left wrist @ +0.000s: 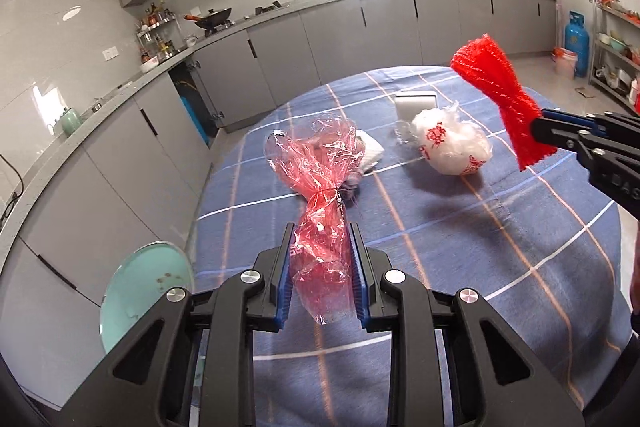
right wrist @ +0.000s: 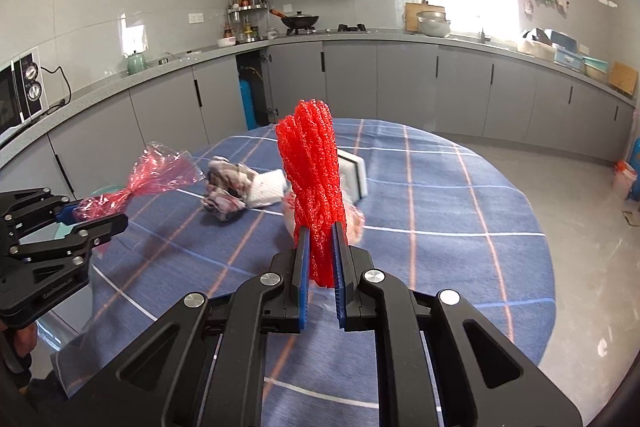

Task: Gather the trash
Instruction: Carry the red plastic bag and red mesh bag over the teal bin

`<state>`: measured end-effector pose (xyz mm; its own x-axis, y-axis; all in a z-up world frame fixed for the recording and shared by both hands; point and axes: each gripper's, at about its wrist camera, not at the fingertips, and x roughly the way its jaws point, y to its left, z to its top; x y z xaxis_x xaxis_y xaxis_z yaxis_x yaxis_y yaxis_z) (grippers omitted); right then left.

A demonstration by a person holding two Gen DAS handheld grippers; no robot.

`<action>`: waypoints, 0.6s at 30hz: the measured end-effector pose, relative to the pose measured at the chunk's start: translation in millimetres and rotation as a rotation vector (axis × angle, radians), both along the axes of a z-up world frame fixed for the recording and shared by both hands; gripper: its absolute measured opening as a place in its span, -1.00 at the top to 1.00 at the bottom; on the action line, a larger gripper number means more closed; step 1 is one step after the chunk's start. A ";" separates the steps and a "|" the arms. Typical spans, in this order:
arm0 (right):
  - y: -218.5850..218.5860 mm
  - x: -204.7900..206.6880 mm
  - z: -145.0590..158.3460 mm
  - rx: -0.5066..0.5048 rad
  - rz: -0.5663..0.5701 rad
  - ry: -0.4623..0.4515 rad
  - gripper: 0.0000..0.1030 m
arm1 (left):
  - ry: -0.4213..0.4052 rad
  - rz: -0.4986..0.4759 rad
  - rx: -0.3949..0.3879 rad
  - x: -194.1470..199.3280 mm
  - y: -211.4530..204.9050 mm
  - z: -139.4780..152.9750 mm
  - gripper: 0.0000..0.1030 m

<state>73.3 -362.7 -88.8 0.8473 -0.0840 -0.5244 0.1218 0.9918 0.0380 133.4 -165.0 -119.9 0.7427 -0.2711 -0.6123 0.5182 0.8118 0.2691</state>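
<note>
Pinching red cellophane (left wrist: 320, 247) in left gripper (left wrist: 320, 239) jaws, red mesh (right wrist: 316, 187) in right gripper (right wrist: 320, 239) jaws, both lifted off counter (left wrist: 440, 247). Risking slippery film sliding out; white bag (left wrist: 452, 147) waiting beyond jaws.

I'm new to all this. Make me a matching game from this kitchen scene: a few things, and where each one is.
Things:
1. red net bundle
2. pink crinkly plastic wrap
3. white bag with red print
4. crumpled grey-and-white cloth

Places:
A. lying on the blue checked tablecloth, right of the cloth
B. clamped in the left tool
C. clamped in the right tool
D. lying on the tablecloth near the pink wrap

Pairs: 1-C, 2-B, 3-A, 4-D
</note>
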 end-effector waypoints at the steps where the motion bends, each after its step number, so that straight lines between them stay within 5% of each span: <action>1: 2.3 1.0 0.2 0.002 0.005 -0.003 0.78 | -0.004 0.004 -0.001 1.2 3.2 1.6 0.51; 18: 65.8 44.2 12.4 0.032 0.159 -0.030 0.78 | -0.066 0.188 0.000 25.2 75.5 16.7 0.51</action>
<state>117.5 -296.9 -76.5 0.8639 0.0682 -0.4990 -0.0378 0.9968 0.0708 158.7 -89.5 -103.2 0.8186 -0.1238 -0.5608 0.3389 0.8925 0.2978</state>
